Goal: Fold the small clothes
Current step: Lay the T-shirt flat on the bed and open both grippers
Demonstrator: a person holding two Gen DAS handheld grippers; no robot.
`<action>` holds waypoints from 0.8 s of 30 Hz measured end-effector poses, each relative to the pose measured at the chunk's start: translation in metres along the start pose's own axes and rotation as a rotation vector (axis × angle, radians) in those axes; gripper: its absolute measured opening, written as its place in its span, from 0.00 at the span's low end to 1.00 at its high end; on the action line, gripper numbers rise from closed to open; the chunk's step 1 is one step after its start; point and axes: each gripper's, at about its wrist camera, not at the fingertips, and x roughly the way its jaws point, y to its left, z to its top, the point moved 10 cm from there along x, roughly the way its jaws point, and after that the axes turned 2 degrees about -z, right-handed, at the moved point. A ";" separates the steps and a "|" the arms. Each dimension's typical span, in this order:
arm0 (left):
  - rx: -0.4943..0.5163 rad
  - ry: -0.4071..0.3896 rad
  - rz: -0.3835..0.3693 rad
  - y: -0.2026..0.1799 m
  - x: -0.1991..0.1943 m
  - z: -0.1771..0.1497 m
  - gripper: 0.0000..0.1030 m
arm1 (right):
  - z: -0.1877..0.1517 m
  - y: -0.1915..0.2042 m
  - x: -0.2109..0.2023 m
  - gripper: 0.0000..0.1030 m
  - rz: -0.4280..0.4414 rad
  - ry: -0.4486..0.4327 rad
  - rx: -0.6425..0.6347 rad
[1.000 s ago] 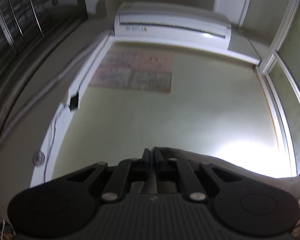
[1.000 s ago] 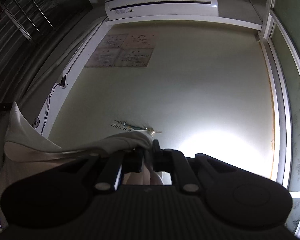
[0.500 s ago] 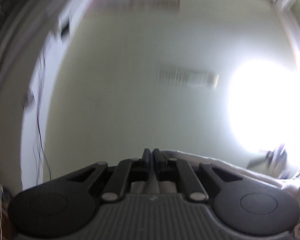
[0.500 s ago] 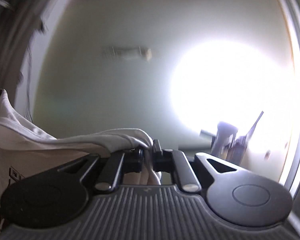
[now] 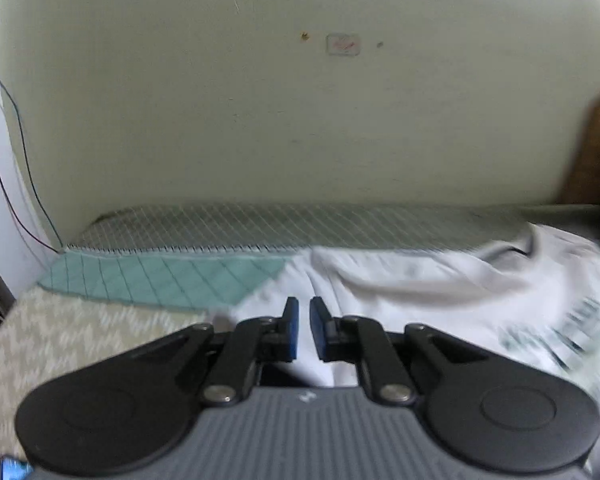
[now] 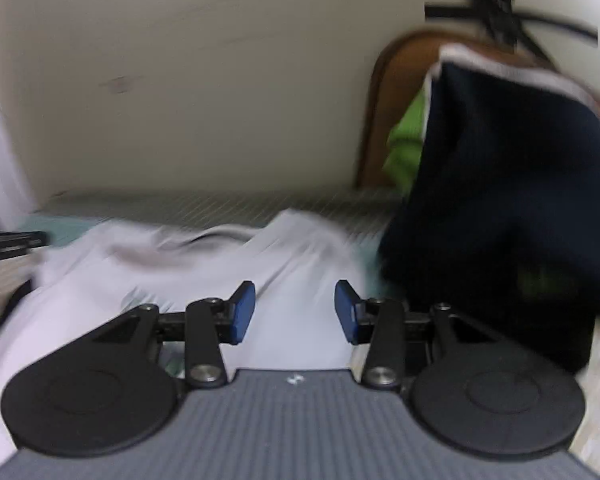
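White printed T-shirt (image 5: 440, 300) lies rumpled across centre and right of the left wrist frame on a teal quilted cover (image 5: 160, 280), left gripper (image 5: 304, 316) above it with a narrow empty gap, right gripper (image 6: 295, 306) spread wide over the cloth, dark navy garment (image 6: 500, 184) at right.
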 end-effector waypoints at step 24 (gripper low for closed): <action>-0.022 0.067 -0.267 -0.042 -0.146 -0.140 0.18 | -0.064 0.066 -0.171 0.06 -0.030 -0.107 -0.015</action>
